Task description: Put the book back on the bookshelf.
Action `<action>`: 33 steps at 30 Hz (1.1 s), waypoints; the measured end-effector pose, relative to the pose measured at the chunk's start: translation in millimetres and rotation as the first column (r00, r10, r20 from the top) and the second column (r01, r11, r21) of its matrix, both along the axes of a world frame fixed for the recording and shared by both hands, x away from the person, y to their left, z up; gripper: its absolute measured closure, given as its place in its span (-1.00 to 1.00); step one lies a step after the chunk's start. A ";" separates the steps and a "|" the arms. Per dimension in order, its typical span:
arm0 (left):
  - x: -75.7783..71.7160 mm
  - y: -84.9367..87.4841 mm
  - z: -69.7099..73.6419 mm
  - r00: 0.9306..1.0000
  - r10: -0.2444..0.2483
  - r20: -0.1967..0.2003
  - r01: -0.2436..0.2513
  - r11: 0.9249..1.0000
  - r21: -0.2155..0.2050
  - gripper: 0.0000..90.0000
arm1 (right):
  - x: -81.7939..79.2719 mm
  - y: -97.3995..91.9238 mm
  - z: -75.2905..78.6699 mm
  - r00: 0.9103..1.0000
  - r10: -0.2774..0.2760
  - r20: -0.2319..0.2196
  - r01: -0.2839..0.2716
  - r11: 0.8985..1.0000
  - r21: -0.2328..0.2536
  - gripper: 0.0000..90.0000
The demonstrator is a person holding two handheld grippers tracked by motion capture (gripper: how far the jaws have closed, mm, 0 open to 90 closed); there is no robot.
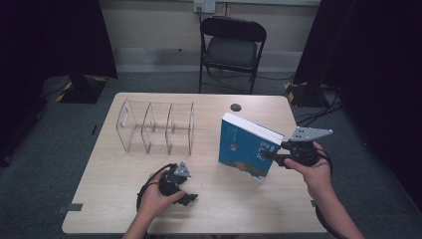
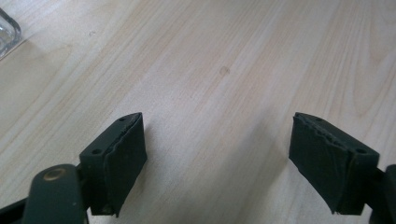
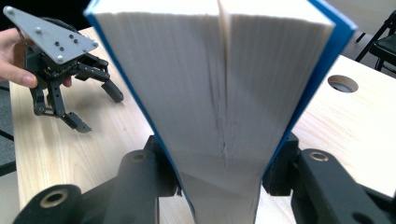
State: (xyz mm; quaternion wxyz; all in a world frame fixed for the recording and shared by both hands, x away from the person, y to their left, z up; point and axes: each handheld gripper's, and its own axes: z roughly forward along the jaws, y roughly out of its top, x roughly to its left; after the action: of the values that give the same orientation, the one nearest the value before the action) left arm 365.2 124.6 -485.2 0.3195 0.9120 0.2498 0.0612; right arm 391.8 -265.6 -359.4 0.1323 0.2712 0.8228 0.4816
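A thick book with a blue cover (image 1: 246, 149) is held tilted above the right half of the table, one lower corner near the tabletop. My right gripper (image 1: 271, 154) grips it from the right. In the right gripper view the book's page edge (image 3: 219, 93) rises between both jaws of my right gripper (image 3: 224, 182), which are shut on it. My left gripper (image 1: 188, 189) rests low over the table's front left, open. Its pads (image 2: 123, 158) stand wide apart over bare wood with nothing between them. It also appears as the left gripper (image 3: 99, 112) beyond the book.
A clear plastic organizer (image 1: 155, 128) with three compartments stands at the back left of the wooden table (image 1: 224, 209); its corner (image 2: 7, 32) shows at the left gripper view's edge. A round cable hole (image 1: 236, 107) is at the back. A black folding chair (image 1: 231, 47) stands behind the table.
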 end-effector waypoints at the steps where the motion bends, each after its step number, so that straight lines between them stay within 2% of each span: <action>1: -1.9 -0.2 -1.0 1.000 0.003 0.006 -0.003 1.000 -0.008 -0.63 | 0.1 0.0 0.0 1.000 0.000 -0.004 0.000 1.000 0.001 0.25; 4: -5.1 1.0 -4.6 0.999 -0.014 0.049 0.015 1.000 -0.014 -0.65 | 0.5 -0.4 0.8 1.000 -0.004 -0.013 0.004 1.000 0.000 0.22; 6: -6.2 2.3 -6.2 0.998 -0.011 0.059 0.012 0.999 -0.030 -0.66 | 1.3 -0.6 1.6 1.000 -0.004 -0.024 0.004 1.000 0.000 0.21; 7: -6.5 3.0 -5.5 0.998 -0.014 0.056 0.015 1.000 -0.022 -0.66 | 2.0 -0.7 2.5 0.999 -0.007 -0.033 0.007 1.000 -0.005 0.19; 8: -7.4 2.7 -7.2 0.998 -0.003 0.061 0.006 0.999 -0.046 -0.66 | 2.1 -0.5 3.3 0.999 -0.008 -0.039 0.008 1.000 -0.007 0.18; 9: -7.3 3.8 -7.4 0.998 -0.009 0.069 0.012 0.999 -0.042 -0.67 | 2.4 -0.3 4.7 0.999 -0.008 -0.041 0.007 1.000 -0.014 0.16; 10: -8.3 4.1 -8.4 0.998 0.001 0.067 0.003 0.998 -0.059 -0.67 | 2.6 -0.3 6.3 0.999 -0.007 -0.046 0.006 1.000 -0.020 0.13; 12: -8.3 5.1 -9.1 0.997 -0.008 0.074 0.013 0.998 -0.063 -0.67 | 3.3 -1.2 10.7 0.998 -0.017 -0.064 0.016 1.000 -0.020 0.00; 13: -8.3 5.6 -9.2 0.997 -0.009 0.077 0.014 0.998 -0.063 -0.67 | 3.8 -1.8 13.5 0.997 -0.018 -0.072 0.017 1.000 -0.020 0.00; 14: -8.3 6.0 -9.1 0.997 -0.013 0.078 0.018 0.998 -0.061 -0.67 | 4.4 -1.8 16.6 0.998 -0.011 -0.069 0.008 0.999 -0.040 0.00; 15: -9.2 5.3 -10.1 0.997 0.002 0.076 0.004 0.997 -0.081 -0.67 | 5.1 -1.4 20.1 0.998 -0.008 -0.066 0.004 0.998 -0.064 0.00; 17: -8.5 6.6 -10.3 0.996 -0.012 0.084 0.018 0.997 -0.070 -0.68 | 6.5 0.1 28.0 0.998 0.001 -0.058 -0.007 0.995 -0.100 -0.04; 20: -9.0 7.3 -10.9 0.996 -0.010 0.085 0.017 0.997 -0.076 -0.68 | 10.2 2.5 38.6 0.998 0.010 -0.057 -0.019 0.989 -0.146 -0.06; 23: -8.9 7.0 -11.3 0.996 -0.009 0.086 0.016 0.997 -0.078 -0.69 | 14.4 6.2 46.8 0.998 0.021 -0.061 -0.030 0.988 -0.153 -0.06; 25: -9.1 6.7 -12.1 0.996 -0.006 0.091 0.014 0.996 -0.084 -0.71 | 18.0 9.3 50.3 0.997 0.026 -0.076 -0.039 0.984 -0.174 -0.05; 26: -10.3 5.5 -13.3 0.996 0.015 0.084 -0.006 0.994 -0.113 -0.71 | 19.4 10.5 51.3 0.996 0.025 -0.084 -0.040 0.982 -0.182 -0.04; 29: -9.8 6.3 -13.5 0.996 0.004 0.094 0.006 0.994 -0.111 -0.72 | 23.1 12.5 54.3 0.993 0.020 -0.115 -0.044 0.978 -0.203 -0.04; 33: -9.5 6.2 -13.9 0.995 0.003 0.097 0.008 0.994 -0.112 -0.74 | 26.1 17.9 59.5 0.990 0.015 -0.142 -0.051 0.967 -0.248 -0.05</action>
State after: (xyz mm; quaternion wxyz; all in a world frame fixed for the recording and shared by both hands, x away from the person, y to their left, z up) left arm 355.7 130.7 -499.1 0.3822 0.8888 0.2359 0.0911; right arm 417.9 -247.7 -299.9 0.0997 0.2716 0.8887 0.3557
